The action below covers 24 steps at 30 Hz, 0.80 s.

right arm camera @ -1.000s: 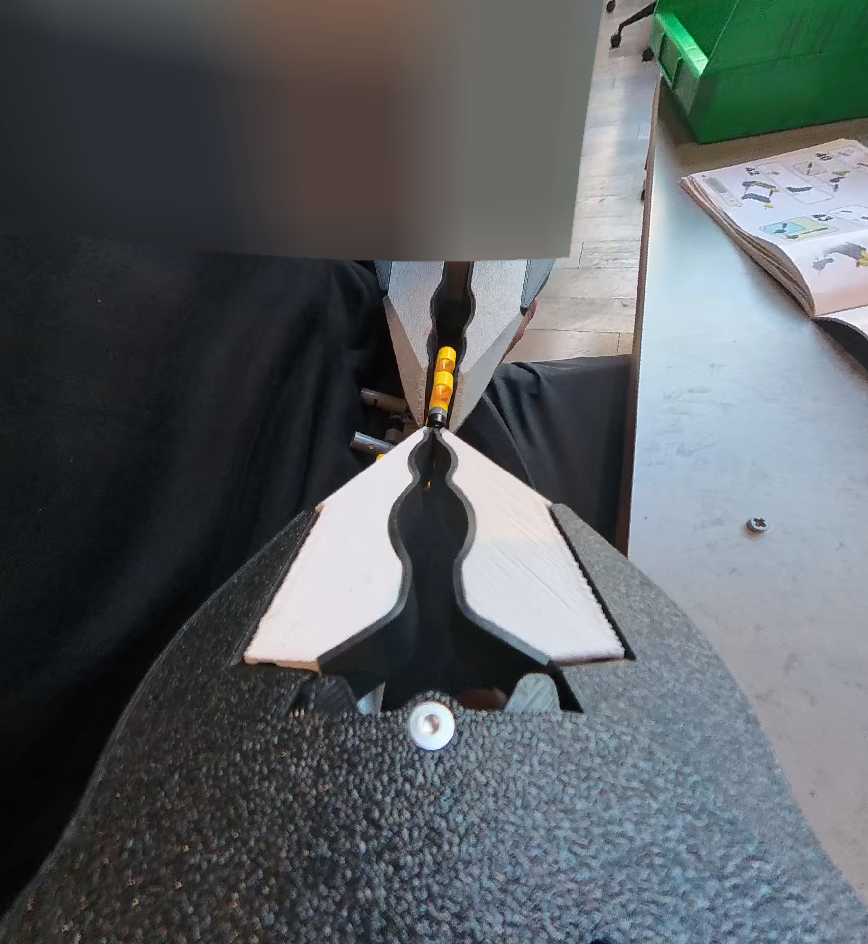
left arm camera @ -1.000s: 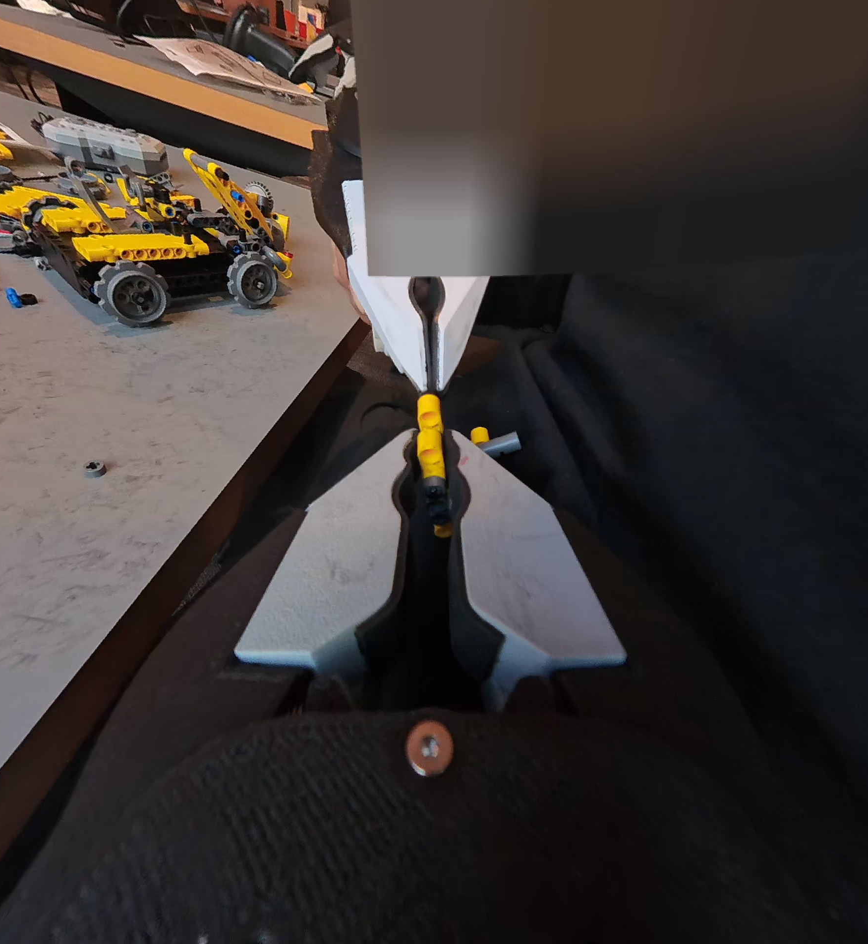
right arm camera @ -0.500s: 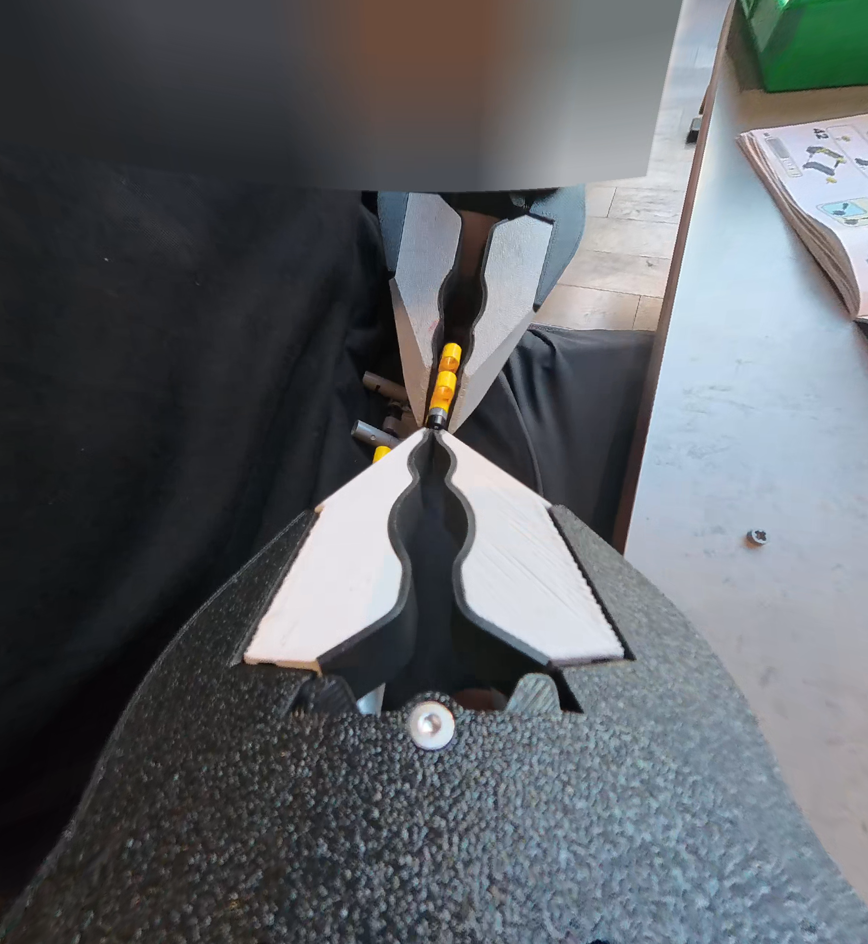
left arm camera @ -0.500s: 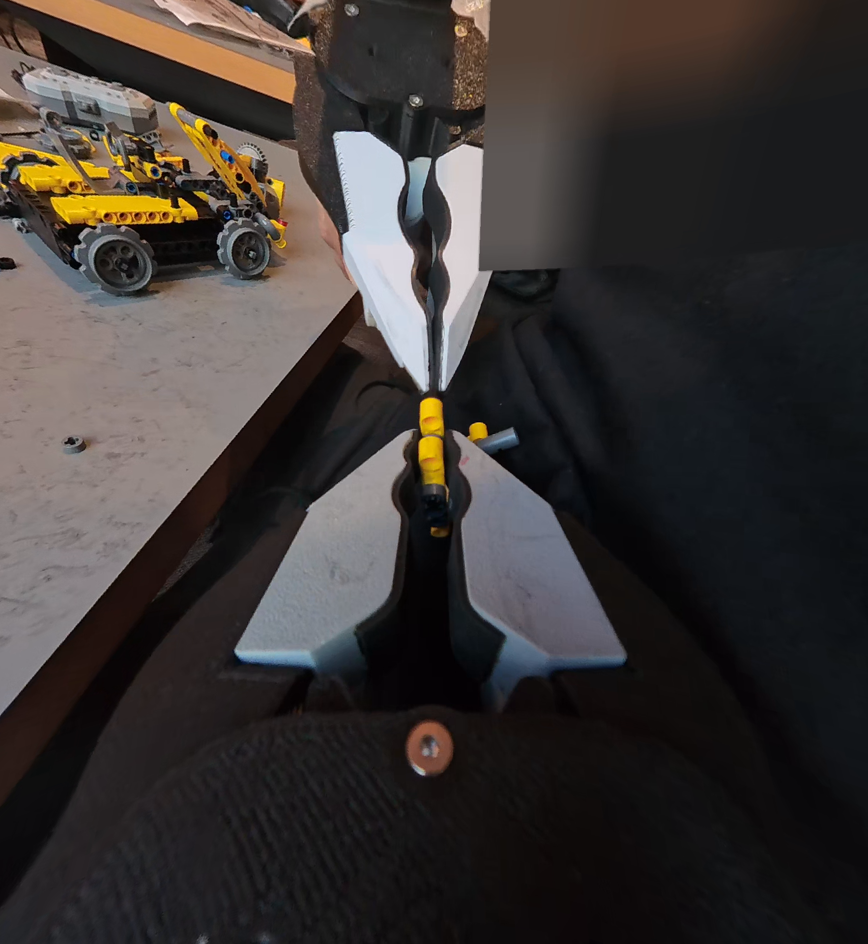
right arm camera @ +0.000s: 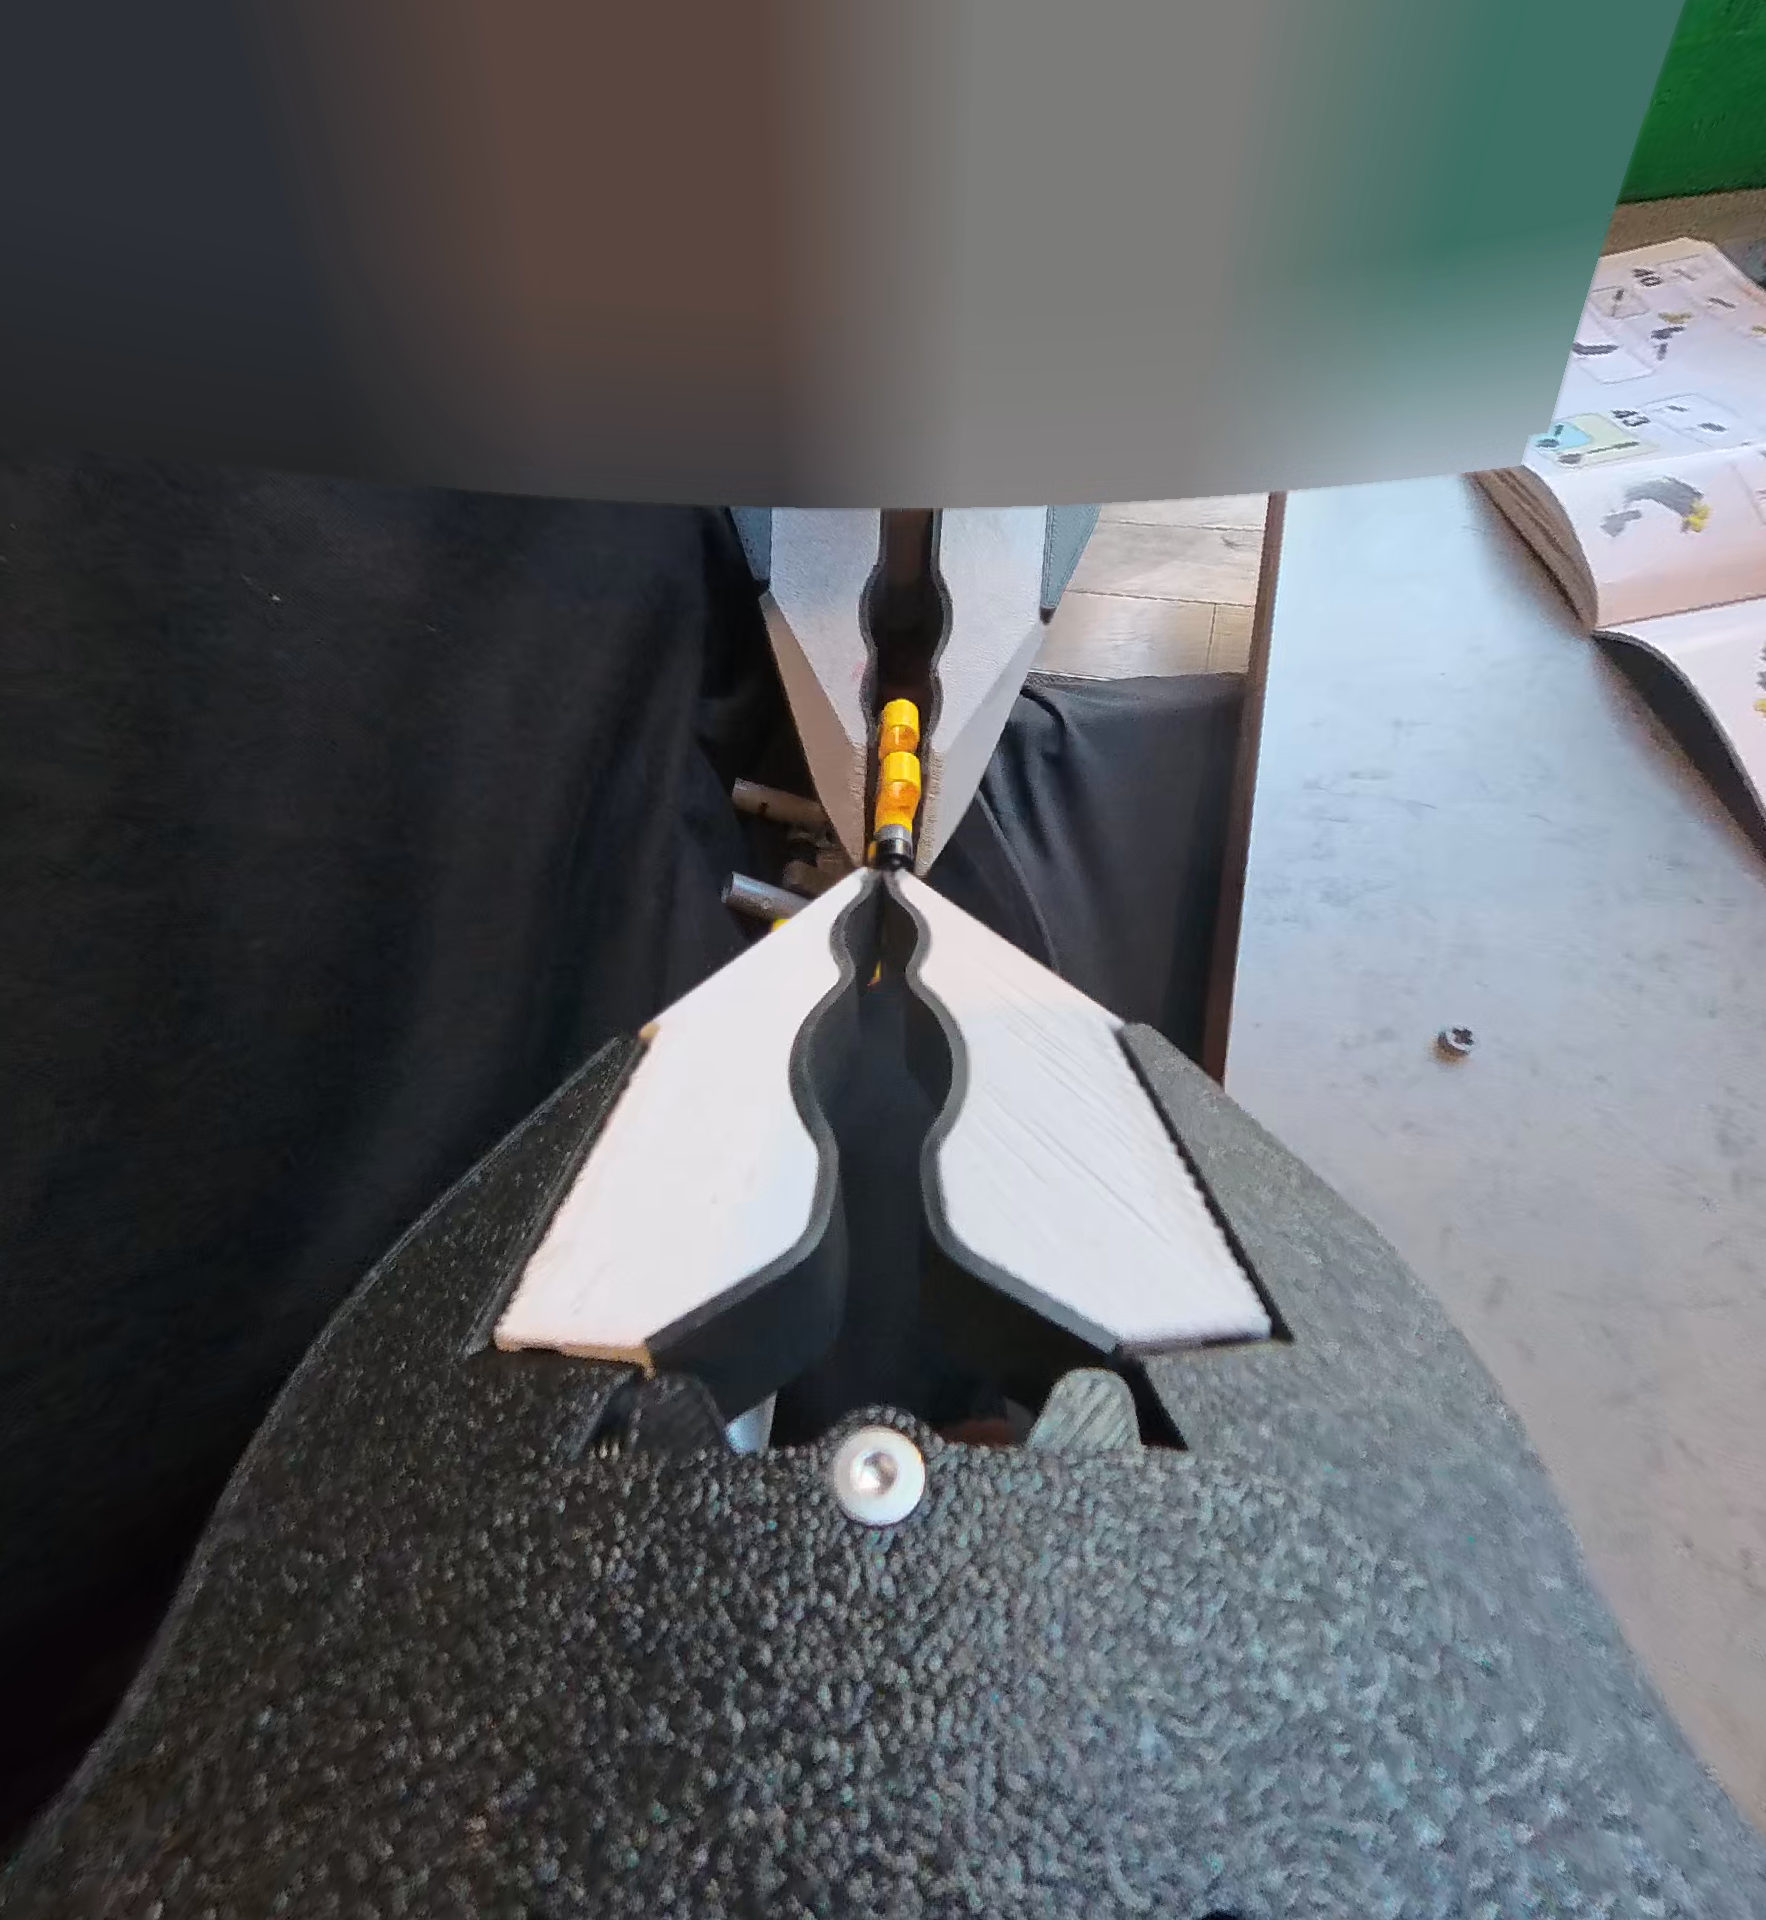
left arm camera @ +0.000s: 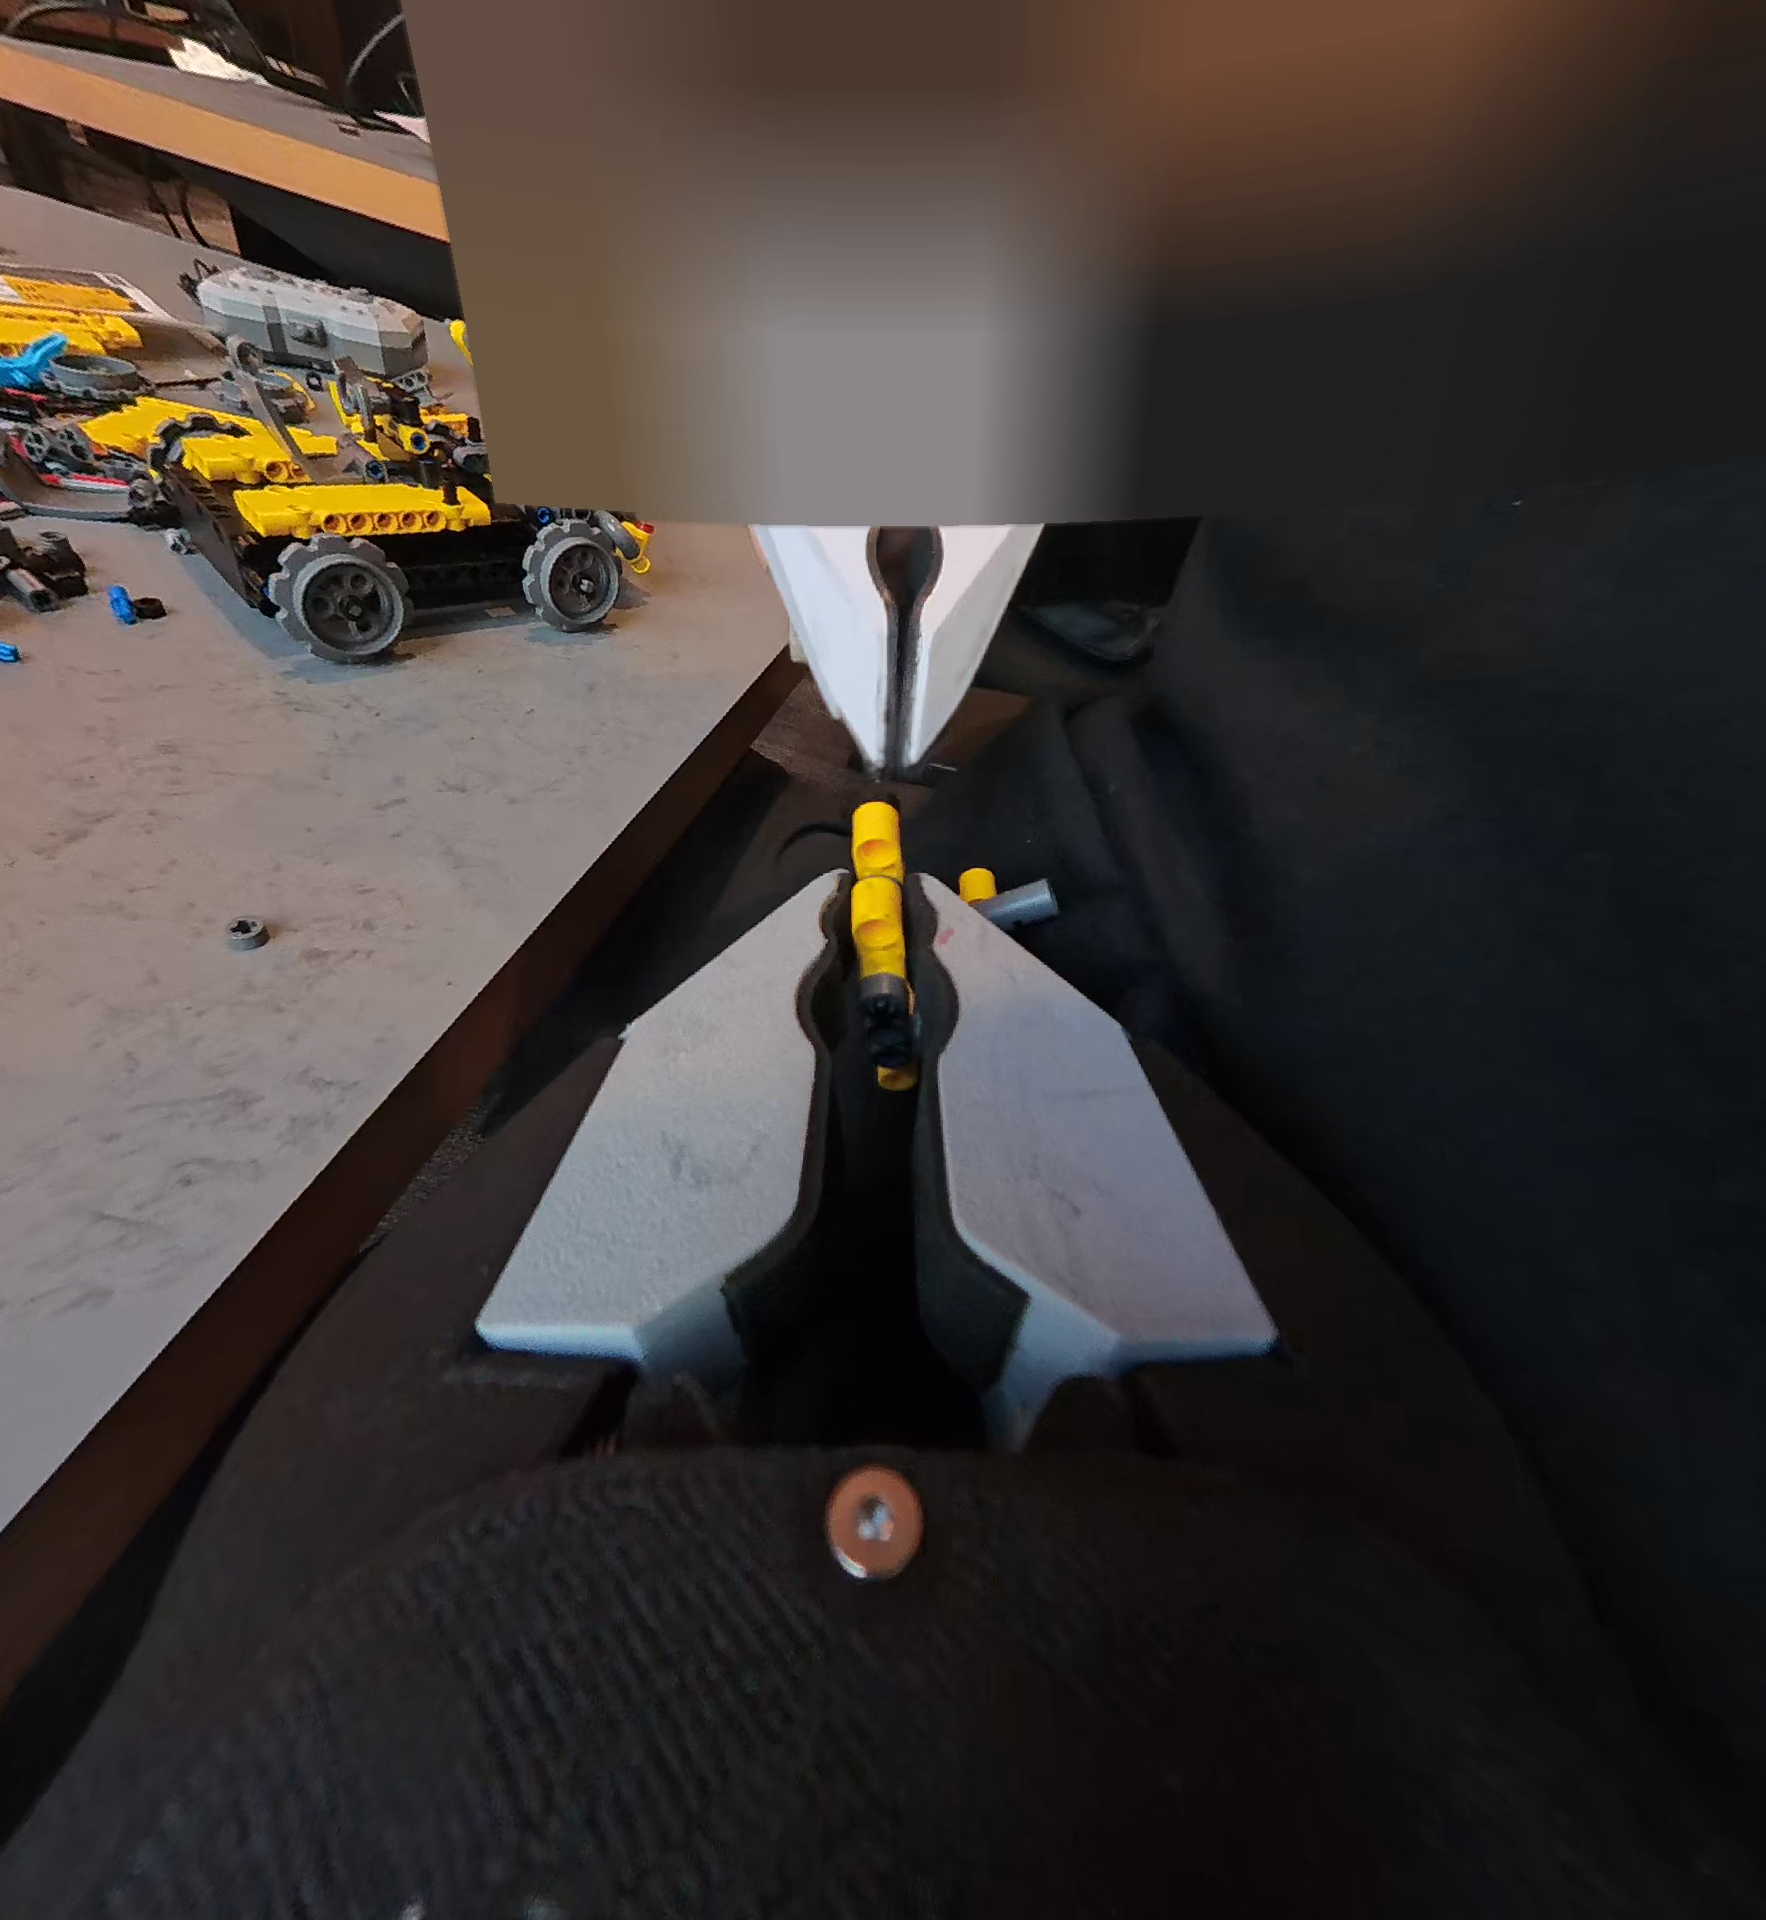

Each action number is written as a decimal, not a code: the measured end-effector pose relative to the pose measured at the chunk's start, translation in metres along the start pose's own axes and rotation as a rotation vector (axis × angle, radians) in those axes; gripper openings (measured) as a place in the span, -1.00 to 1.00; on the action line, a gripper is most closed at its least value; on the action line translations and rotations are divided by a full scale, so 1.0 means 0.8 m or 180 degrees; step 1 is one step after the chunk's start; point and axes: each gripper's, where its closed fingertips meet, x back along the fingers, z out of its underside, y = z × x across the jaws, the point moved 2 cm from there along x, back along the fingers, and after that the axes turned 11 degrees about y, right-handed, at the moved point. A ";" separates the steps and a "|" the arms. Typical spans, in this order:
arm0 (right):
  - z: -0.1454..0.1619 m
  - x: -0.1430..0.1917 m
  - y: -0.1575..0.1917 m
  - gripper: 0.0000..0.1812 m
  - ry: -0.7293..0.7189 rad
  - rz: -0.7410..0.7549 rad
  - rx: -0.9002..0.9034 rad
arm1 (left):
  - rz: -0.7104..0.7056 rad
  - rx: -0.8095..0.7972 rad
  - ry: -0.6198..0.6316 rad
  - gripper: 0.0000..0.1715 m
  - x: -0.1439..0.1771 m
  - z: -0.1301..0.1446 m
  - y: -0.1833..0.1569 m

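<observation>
My left gripper is shut on a small yellow-and-black piece: two yellow sleeves on a black pin. It is held in the air in front of a person's black clothing, off the table edge. My right gripper faces it tip to tip with its jaws closed on the thin black end of the same piece. The right gripper also shows in the left wrist view, and the left gripper shows in the right wrist view. The yellow sleeves sit between the left fingers.
A yellow and black toy vehicle with grey wheels stands on the grey table among loose parts. A small grey ring lies nearer. An open instruction booklet lies on the table in the right wrist view. Grey pins rest on the clothing.
Both grippers stay shut and tip to tip on the piece. Both have swung slightly, so the table, the vehicle and the booklet have shifted in view.
</observation>
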 end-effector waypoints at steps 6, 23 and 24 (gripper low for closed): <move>0.001 -0.006 0.001 -1.00 0.0046 0.0127 0.0019 | 0.0010 0.0032 -0.0016 -0.93 0.000 0.000 0.000; 0.004 -0.007 0.002 -1.00 -0.0015 0.0158 -0.0068 | -0.0022 -0.0004 0.0014 -0.93 -0.002 0.003 -0.001; 0.005 -0.008 0.003 -1.00 -0.0011 0.0156 -0.0063 | -0.0020 -0.0001 0.0019 -0.93 -0.002 0.003 -0.002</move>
